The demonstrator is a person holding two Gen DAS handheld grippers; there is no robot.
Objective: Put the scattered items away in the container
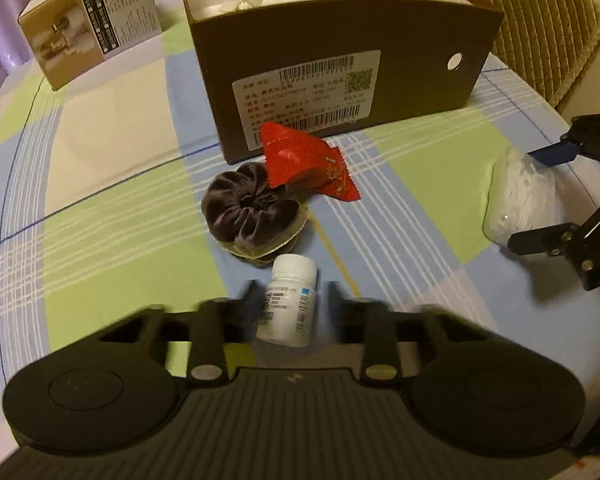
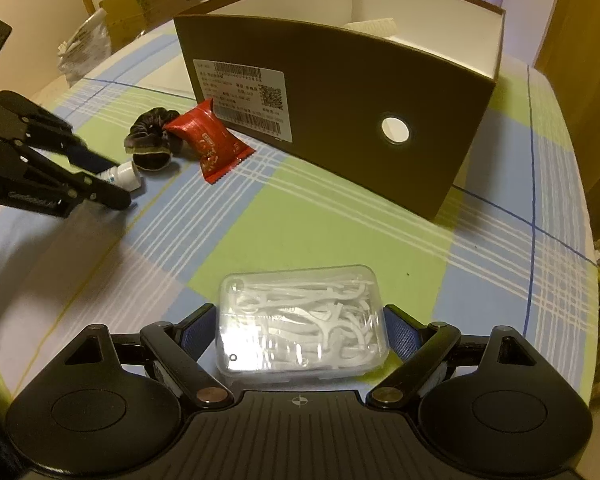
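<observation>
My left gripper [image 1: 290,292] is open and low over the checked tablecloth. A white pill bottle [image 1: 288,304] lies between its blurred fingers with a gap on each side. Just beyond the bottle lie a dark velvet scrunchie [image 1: 248,212] and a red snack packet [image 1: 308,164], close to the brown shoebox [image 1: 340,60], which is open on top. My right gripper [image 2: 300,320] has its blue pads [image 2: 198,332] pressed on both sides of a clear box of white floss picks [image 2: 304,320], in front of the shoebox [image 2: 340,100]. In this view the left gripper [image 2: 100,176] is around the bottle [image 2: 124,174].
A printed product carton [image 1: 88,24] stands on the table at the back left. A woven chair back [image 1: 540,20] rises behind the shoebox. Cartons and a plastic bag [image 2: 88,40] sit past the table's far edge. A flat olive packet [image 1: 276,246] peeks from under the scrunchie.
</observation>
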